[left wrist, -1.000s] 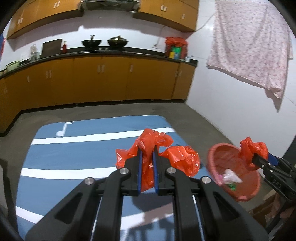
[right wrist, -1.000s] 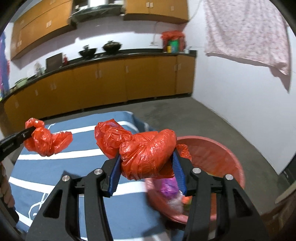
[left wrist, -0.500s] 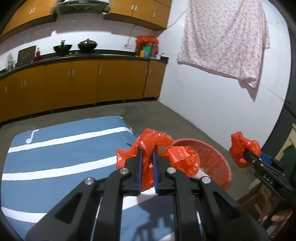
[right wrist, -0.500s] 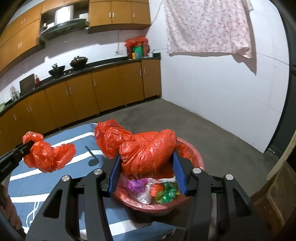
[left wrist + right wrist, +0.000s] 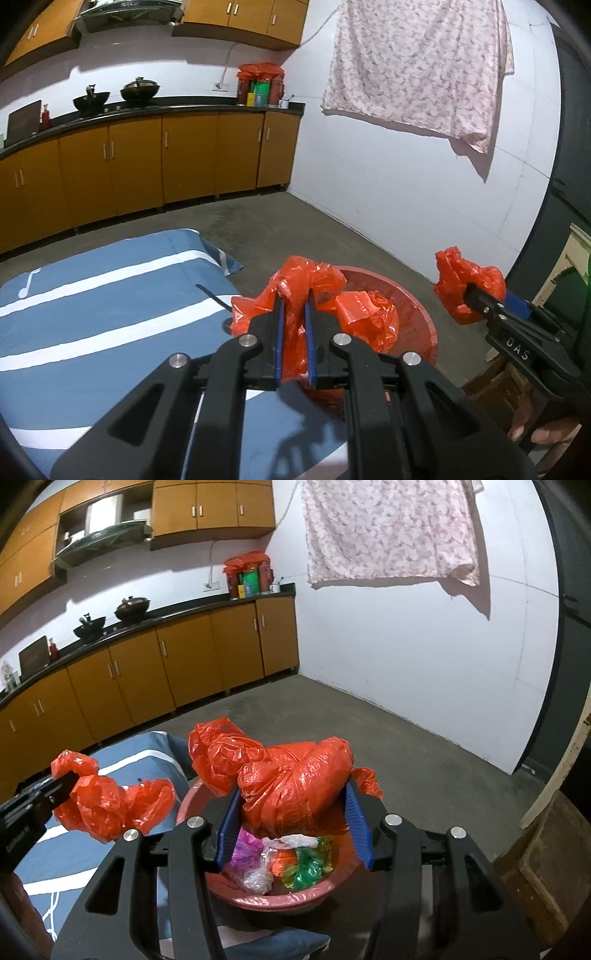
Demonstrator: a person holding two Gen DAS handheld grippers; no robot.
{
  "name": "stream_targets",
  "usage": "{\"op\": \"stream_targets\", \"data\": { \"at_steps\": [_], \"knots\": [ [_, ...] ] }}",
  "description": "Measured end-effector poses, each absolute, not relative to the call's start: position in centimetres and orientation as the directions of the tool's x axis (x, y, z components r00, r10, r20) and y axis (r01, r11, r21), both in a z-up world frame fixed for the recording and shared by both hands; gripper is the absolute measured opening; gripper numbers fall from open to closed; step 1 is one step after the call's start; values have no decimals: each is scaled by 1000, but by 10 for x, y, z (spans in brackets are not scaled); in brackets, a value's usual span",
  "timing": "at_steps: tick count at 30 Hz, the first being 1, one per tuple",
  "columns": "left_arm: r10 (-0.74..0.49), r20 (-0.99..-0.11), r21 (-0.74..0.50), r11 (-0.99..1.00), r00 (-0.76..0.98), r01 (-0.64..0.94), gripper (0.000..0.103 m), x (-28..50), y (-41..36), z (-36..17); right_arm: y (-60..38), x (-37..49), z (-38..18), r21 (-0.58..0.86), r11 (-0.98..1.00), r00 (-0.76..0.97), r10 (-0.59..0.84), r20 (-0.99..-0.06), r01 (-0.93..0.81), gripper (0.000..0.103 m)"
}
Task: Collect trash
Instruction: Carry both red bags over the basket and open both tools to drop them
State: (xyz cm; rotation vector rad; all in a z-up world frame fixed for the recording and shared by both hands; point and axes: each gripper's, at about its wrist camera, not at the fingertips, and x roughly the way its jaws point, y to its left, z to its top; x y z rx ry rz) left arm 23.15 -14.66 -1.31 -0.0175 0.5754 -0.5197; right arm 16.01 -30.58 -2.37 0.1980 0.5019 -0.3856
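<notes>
We hold two gripper tools over the edge of a blue mat with white stripes [image 5: 92, 295]. Our left gripper [image 5: 293, 332] has its blue pads drawn close together, pinching a thin fold of a crumpled red plastic bag [image 5: 365, 317]; the rest of that bag bunches out to both sides of the fingers. In the right wrist view the same left gripper [image 5: 68, 781] shows at the left edge with the bag hanging from its tip.

Our right gripper [image 5: 293, 805] stands at a wider gap, its pads pressed against both sides of a bulkier wad of red plastic bag [image 5: 295, 786]. This wad hangs directly above a red plastic basin [image 5: 273, 897] that sits on the concrete floor just beside the mat. Inside the basin lie crumpled wrappers [image 5: 288, 860] in purple, white, orange and green. Orange kitchen cabinets [image 5: 147, 668] line the far wall, and a floral cloth [image 5: 417, 62] hangs on the white wall.
</notes>
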Motion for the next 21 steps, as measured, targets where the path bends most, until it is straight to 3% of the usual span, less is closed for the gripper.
{"op": "stream_targets", "data": {
  "at_steps": [21],
  "knots": [
    [-521, -567, -196, 838, 638, 510, 11, 272, -191, -56, -327, 187, -34, 176, 868, 792, -318, -521, 464, 52]
  ]
}}
